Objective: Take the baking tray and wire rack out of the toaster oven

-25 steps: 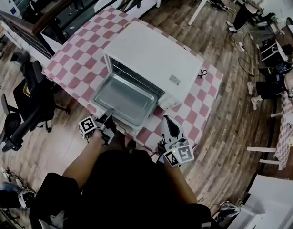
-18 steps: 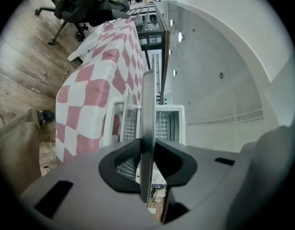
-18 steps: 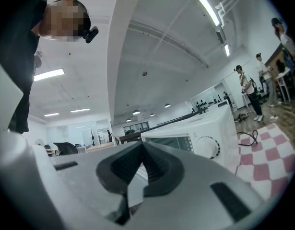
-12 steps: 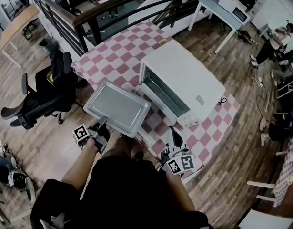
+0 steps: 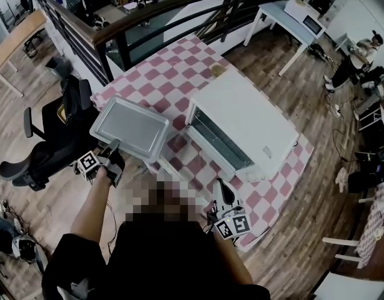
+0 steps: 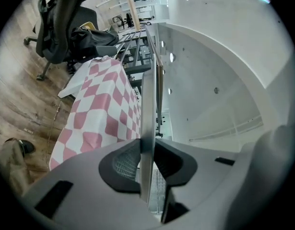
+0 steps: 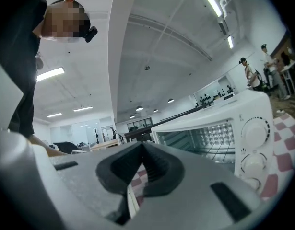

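The silver baking tray (image 5: 130,129) hangs level over the table's left part, clear of the white toaster oven (image 5: 241,127). My left gripper (image 5: 115,145) is shut on the tray's near rim. In the left gripper view that rim (image 6: 148,104) runs edge-on between the two dark pads (image 6: 122,161). The oven's front stands open toward me, and wire bars (image 7: 205,137) show inside its cavity in the right gripper view. My right gripper (image 5: 221,194) hovers low before the oven's near right corner, its jaws (image 7: 142,146) shut on nothing.
The oven stands on a table with a pink-and-white check cloth (image 5: 160,74). A black office chair (image 5: 48,136) is just left of the tray. A dark railing (image 5: 117,24) runs behind the table. Another table (image 5: 285,17) and people (image 5: 357,61) are at the far right.
The tray has come out of the oven and travelled left, carried by my left gripper. The right gripper has drifted slightly and stays shut. The head view has swung left.
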`<state>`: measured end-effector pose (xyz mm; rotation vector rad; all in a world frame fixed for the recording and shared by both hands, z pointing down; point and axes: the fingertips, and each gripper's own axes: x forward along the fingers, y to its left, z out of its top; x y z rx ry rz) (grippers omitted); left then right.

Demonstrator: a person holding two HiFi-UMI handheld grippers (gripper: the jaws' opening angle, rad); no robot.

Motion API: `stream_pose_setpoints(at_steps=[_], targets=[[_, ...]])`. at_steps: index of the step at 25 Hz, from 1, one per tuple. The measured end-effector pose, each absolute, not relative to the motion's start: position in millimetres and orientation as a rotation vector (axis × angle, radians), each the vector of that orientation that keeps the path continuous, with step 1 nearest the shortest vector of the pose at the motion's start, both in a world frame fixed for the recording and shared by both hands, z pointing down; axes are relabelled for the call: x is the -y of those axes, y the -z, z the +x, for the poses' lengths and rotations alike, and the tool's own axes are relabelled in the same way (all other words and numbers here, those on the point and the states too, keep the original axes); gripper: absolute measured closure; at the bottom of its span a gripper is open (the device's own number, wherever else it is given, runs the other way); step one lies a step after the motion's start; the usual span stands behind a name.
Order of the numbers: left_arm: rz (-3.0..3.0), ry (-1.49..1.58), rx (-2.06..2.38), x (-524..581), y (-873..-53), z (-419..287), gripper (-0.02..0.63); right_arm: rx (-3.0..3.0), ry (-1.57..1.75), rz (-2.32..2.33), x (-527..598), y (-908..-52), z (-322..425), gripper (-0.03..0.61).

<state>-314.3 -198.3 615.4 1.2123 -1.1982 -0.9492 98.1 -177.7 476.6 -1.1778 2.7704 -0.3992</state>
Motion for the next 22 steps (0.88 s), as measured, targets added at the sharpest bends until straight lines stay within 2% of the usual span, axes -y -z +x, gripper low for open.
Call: stream_pose_setpoints(at_steps=[4, 8, 15, 22], targets=[[1.232, 0.880, 1.197, 261, -629, -353, 0.541, -2.731, 0.390, -1.282, 200, -475, 82, 0.575], [1.235, 0.835, 1.136, 328, -645, -362, 0.541, -2.665, 0.373, -1.405, 220, -470, 69, 0.575], [1.248, 0.718, 1.042, 433, -667, -334, 0.540, -2.604, 0.389, -1.553, 239, -471, 48, 0.575], [1.266, 0.622, 0.970, 516, -692, -292, 0.535, -2.521, 0.408, -1.733, 252, -477, 61, 0.575]])
